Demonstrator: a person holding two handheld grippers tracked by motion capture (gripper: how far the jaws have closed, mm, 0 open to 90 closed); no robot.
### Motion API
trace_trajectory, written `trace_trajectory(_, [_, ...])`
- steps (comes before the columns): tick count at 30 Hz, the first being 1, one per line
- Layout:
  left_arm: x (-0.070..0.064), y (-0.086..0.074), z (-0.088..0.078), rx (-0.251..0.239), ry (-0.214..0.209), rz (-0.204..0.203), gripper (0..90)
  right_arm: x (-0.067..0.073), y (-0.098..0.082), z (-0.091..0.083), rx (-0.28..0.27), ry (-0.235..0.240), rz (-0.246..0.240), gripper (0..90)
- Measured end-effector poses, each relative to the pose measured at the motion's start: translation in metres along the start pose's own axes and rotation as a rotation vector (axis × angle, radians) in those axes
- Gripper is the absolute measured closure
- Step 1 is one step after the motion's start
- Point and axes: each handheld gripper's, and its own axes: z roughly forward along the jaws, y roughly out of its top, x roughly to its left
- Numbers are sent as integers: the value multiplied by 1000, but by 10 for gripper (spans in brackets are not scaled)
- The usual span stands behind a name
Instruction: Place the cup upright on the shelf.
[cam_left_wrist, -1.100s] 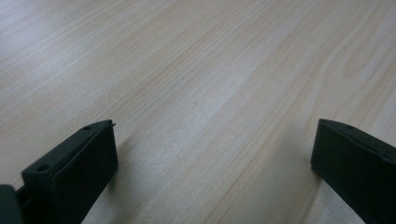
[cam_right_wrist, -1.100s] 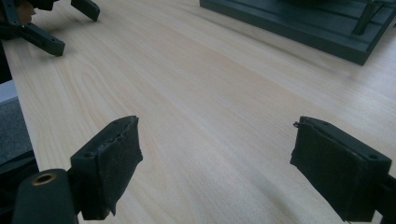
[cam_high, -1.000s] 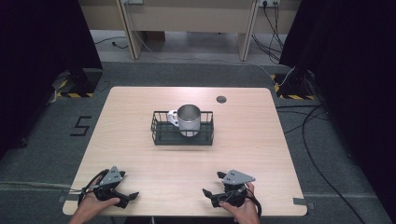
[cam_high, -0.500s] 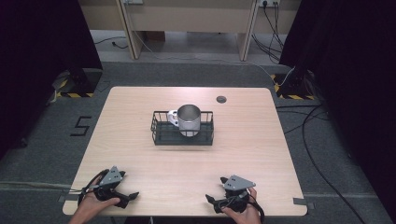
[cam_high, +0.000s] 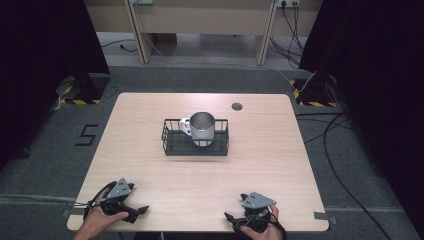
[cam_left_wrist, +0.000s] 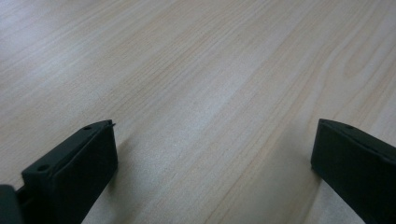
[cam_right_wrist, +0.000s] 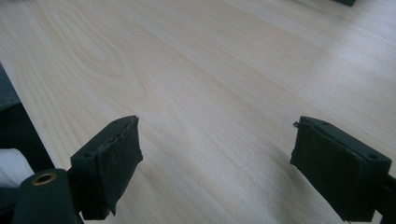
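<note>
A black wire basket (cam_high: 172, 144) stands at the middle of the wooden table (cam_high: 150, 115). Inside it a metal cup (cam_high: 202, 127) stands upright, with a white mug (cam_high: 185, 126) partly hidden at its left. My left gripper (cam_high: 139, 212) rests at the table's front left edge, held by a hand, its jaws wide apart over bare wood (cam_left_wrist: 210, 112). At the front right edge my right gripper (cam_high: 232, 220) is open too, with nothing between its pads (cam_right_wrist: 116, 163). Both grippers are far from the basket.
A small dark round disc (cam_high: 236, 106) sits in the tabletop near the back right. Grey floor with cables (cam_high: 345, 185) surrounds the table. Dark curtains hang on both sides, and a number 5 (cam_high: 86, 135) is marked on the floor at the left.
The right gripper has slid slightly back toward the table's front edge. The left gripper and the basket have not moved.
</note>
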Motion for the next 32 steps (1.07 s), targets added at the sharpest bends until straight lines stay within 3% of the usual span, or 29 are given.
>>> trace_trajectory(4, [0,0,0,0,0,0,0,2,-4,2,21,-30,-26,140])
trace_trajectory(13, [0,0,0,1,-1,1,0,8,-12,3,-36,-62,2,124])
trace_trajectory(32, [0,1,1,1,-1,5,0,8,-16,3,-67,-66,4,124])
